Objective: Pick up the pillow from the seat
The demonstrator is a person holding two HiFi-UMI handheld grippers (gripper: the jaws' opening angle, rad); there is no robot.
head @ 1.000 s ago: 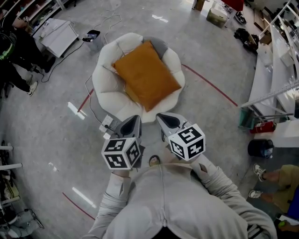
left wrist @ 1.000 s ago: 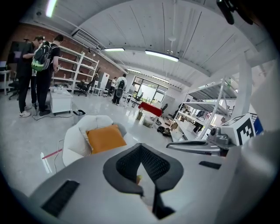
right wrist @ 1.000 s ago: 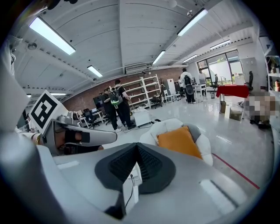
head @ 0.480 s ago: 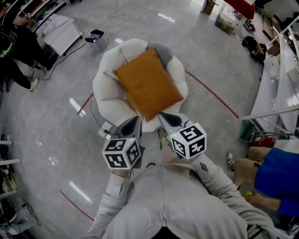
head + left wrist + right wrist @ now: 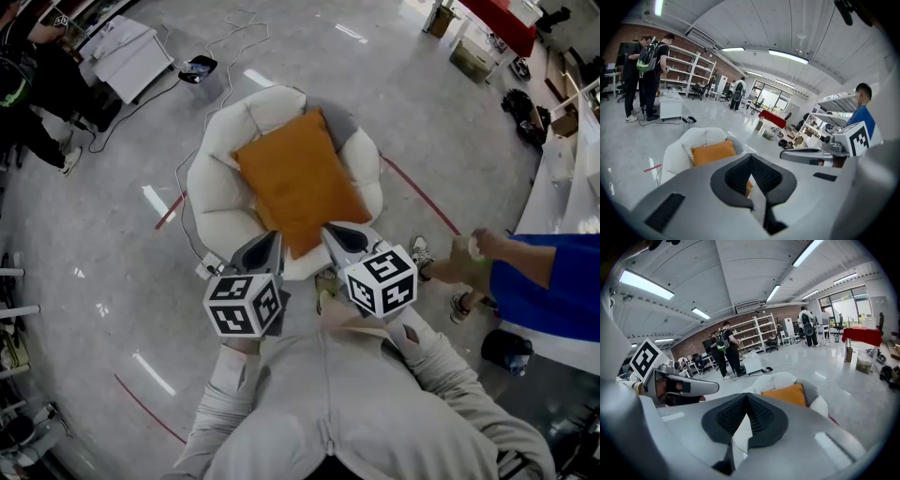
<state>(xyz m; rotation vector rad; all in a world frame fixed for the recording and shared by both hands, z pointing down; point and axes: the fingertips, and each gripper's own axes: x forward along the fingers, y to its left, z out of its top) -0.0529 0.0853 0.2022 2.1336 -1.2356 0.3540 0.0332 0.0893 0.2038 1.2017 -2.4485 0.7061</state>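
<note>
Both grippers are empty with the jaws pressed together, pad on pad, nothing between them in either gripper view. The orange pillow lies flat on the white round seat. It covers the middle of the cushion, and its near corner reaches almost to the seat's front rim. The pillow lies straight ahead of and below both tools, and neither touches it. The left gripper hangs over the front rim just left of that near corner. The right gripper hangs just right of it, its tip overlapping the pillow's near right edge in the head view, though height above it can't be judged there. The pillow's long axis runs away from the person, front rim to backrest, skewed a bit so the near end leans right. Both tools are about equally close, the right one maybe slightly nearer to fabric. Judgement: pick not started, approach phase; the jaws need to open before anything can be taken, and the near corner or the two near edges look like the easiest grab. A bystander in a blue sleeve stands off to the right, well apart from the seat.
</note>
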